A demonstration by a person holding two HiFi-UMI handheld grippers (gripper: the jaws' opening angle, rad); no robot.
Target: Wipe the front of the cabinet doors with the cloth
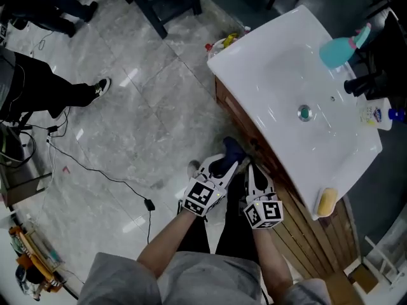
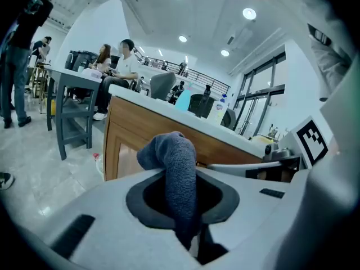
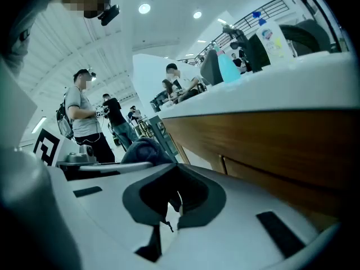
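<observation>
Grey sleeves (image 1: 133, 277) and bare forearms fill the bottom of the head view, both grippers held low, side by side, right by the wooden cabinet (image 1: 304, 229). Left gripper (image 1: 225, 165) is clamped on the dark blue cloth (image 1: 233, 149); the cloth sticks up out of the jaws and flops over toward the cabinet door (image 2: 138, 129), contact can't be judged. Right gripper (image 1: 252, 170) has jaws drawn together to a sliver, nothing in them, close alongside the door front (image 3: 270, 145). White sink basin (image 1: 280, 75) overhangs the cabinet, hiding most of the doors from above. On it: teal spray bottle (image 1: 342, 48), black faucet (image 1: 362, 84), white bottle with blue cap (image 1: 376, 115), yellow sponge (image 1: 327, 201) at the near corner. Grey marble floor (image 1: 146, 113) with a black cable (image 1: 102, 173); a bystander's leg and sneaker (image 1: 100, 88) at left, well apart.
</observation>
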